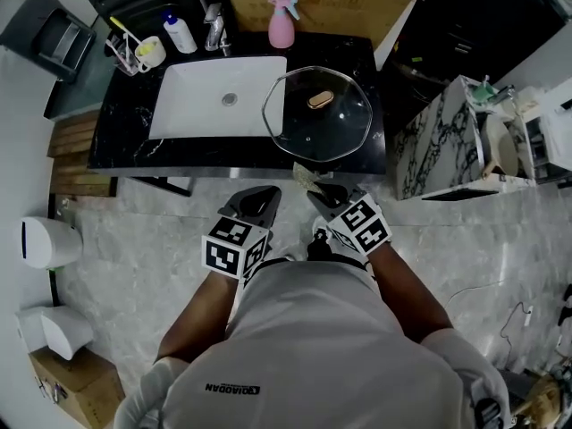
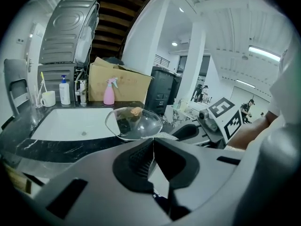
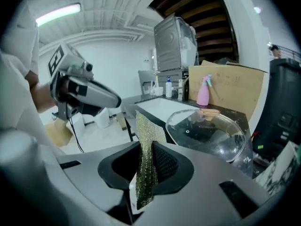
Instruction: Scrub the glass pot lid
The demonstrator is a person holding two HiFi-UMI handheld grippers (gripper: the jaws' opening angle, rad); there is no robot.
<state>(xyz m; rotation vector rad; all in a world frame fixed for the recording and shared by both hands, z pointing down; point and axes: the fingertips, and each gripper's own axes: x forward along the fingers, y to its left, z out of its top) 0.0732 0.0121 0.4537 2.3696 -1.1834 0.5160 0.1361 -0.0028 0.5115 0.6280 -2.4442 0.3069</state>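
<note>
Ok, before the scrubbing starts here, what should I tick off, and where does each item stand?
1. Right tongs shut on green scouring pad: ok.
2. Left tongs free to steady the lid: ok, shut and empty.
3. Round glass pot lid lying knob-up on black marble counter, overlapping the white sink edge: ok.
4. Pad touching lid: not ok, both tongs are short of the counter.
5. Lid wet or soapy: cannot tell.

Black marble counter [image 1: 125,137]: white rectangular sink [image 1: 192,110] left of centre; round glass pot lid [image 1: 322,128] right, overlapping sink's right rim. Back edge: pink spray bottle [image 1: 282,23] centre, white pump bottle [image 1: 180,34] toward left corner. Before front edge: green scouring pad [image 1: 307,177] in right gripper [image 1: 329,197].
</note>
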